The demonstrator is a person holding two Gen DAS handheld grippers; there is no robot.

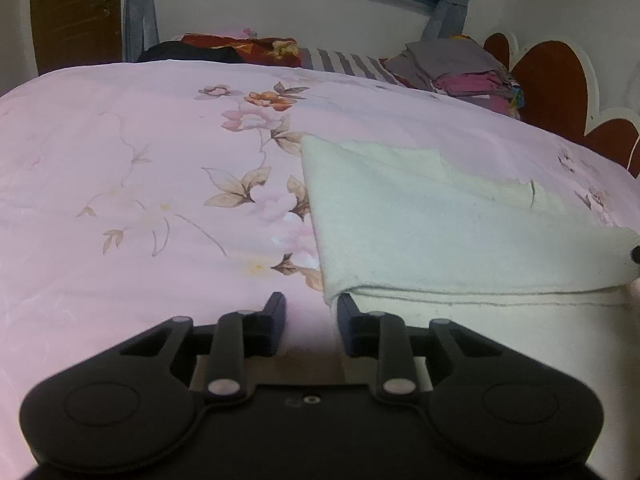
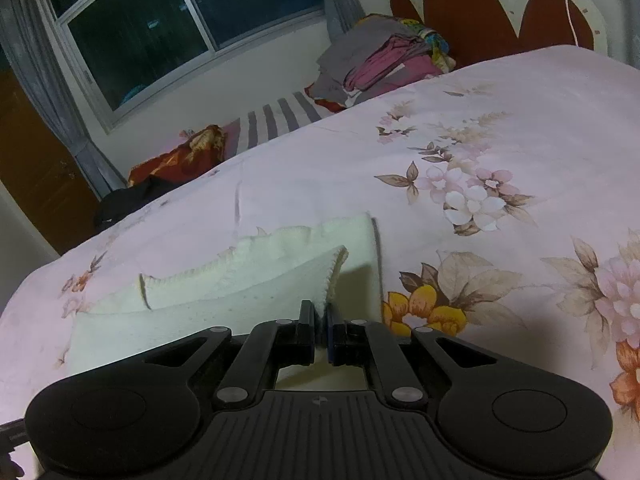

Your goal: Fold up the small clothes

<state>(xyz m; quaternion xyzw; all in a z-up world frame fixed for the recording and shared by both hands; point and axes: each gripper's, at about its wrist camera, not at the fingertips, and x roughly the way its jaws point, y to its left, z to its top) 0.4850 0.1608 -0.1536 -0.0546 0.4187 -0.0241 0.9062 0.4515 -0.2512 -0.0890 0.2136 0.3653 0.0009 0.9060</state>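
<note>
A small cream-white knit garment [image 1: 452,224] lies partly folded on the pink floral bedspread [image 1: 132,184]. In the left wrist view my left gripper [image 1: 308,304] is open, low over the bedspread, with its right finger at the garment's near left corner and nothing between the jaws. In the right wrist view my right gripper [image 2: 319,312] is shut on a corner of the same garment [image 2: 256,280], holding that corner lifted a little above the layer beneath, which has a scalloped edge.
A pile of grey and magenta clothes [image 2: 376,60] lies at the head of the bed by the red headboard [image 2: 480,12]. A red patterned cloth [image 2: 180,160] and a dark garment [image 2: 128,200] lie at the far edge under the window. Bare bedspread [image 2: 520,128] spreads right of the garment.
</note>
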